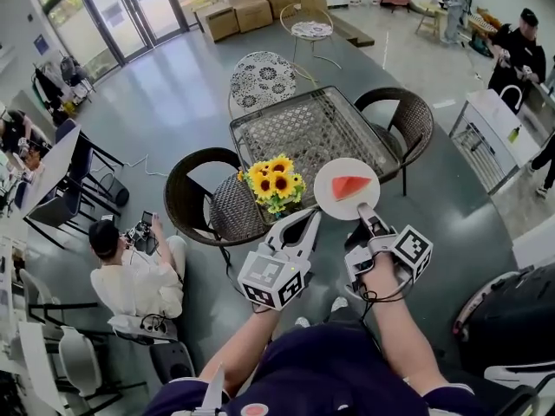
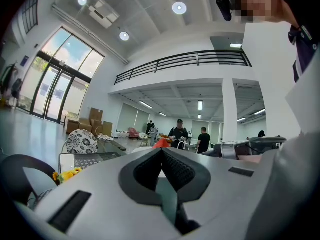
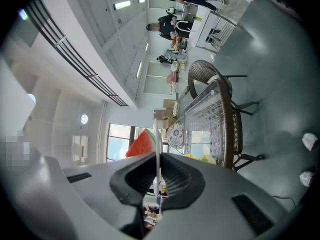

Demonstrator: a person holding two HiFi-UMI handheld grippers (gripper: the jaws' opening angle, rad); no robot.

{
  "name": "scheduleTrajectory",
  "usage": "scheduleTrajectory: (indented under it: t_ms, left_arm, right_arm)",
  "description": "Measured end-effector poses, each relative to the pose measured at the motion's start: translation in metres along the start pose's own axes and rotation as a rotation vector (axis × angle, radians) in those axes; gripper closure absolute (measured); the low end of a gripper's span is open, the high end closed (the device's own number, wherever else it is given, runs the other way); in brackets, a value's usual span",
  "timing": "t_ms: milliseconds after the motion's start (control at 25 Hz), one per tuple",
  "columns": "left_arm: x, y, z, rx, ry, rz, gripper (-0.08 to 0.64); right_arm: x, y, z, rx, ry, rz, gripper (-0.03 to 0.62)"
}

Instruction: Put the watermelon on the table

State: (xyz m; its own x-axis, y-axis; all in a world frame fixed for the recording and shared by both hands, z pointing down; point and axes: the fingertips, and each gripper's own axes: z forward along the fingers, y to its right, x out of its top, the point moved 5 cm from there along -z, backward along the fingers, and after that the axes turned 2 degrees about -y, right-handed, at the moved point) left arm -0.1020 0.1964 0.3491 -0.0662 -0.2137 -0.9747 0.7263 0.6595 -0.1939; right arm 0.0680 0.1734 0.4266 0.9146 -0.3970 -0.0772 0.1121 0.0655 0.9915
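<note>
A red watermelon slice lies on a round white plate. My right gripper is shut on the plate's near rim and holds it in the air at the near edge of the glass-topped wicker table. In the right gripper view the plate's thin edge runs between the pads, with the watermelon to its left. My left gripper hovers just left of the plate; its jaws meet at the tips with nothing in them, and the watermelon shows just beyond them.
A bunch of sunflowers stands at the table's near left corner. Wicker chairs flank the table, and a floral chair stands behind it. A person sits on the floor at left. Boxes and other people are at the room's far side.
</note>
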Motion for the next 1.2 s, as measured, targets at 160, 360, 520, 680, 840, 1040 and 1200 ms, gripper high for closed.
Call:
scheduleTrajectory:
  t_ms: [160,360,520,680,840,1040,1200]
  left_arm:
    - [-0.001,0.001,0.027,0.029,-0.005,-0.012,0.555]
    - [-0.006,0.003,0.053,0.065,-0.026,-0.017,0.555]
    - [-0.008,0.002,0.07,0.088,-0.047,-0.02,0.555]
    - [-0.009,-0.004,0.084,0.099,-0.064,-0.018,0.555]
    - [-0.007,-0.016,0.108,0.104,-0.065,-0.02,0.555]
    - [-0.008,-0.037,0.139,0.097,-0.06,-0.027,0.555]
    - [-0.011,-0.06,0.159,0.096,-0.056,-0.046,0.555]
  right_arm:
    - [0.024,0.004,0.011,-0.002,-0.03,-0.003,0.578]
    - [0.051,0.013,0.027,-0.001,-0.06,0.012,0.578]
    - [0.066,0.019,0.039,0.003,-0.081,0.028,0.578]
    - [0.078,0.024,0.052,0.003,-0.088,0.035,0.578]
    - [0.093,0.028,0.072,-0.008,-0.096,0.028,0.578]
    - [0.112,0.034,0.099,-0.024,-0.094,0.007,0.578]
    - [0.122,0.038,0.125,-0.045,-0.1,-0.015,0.578]
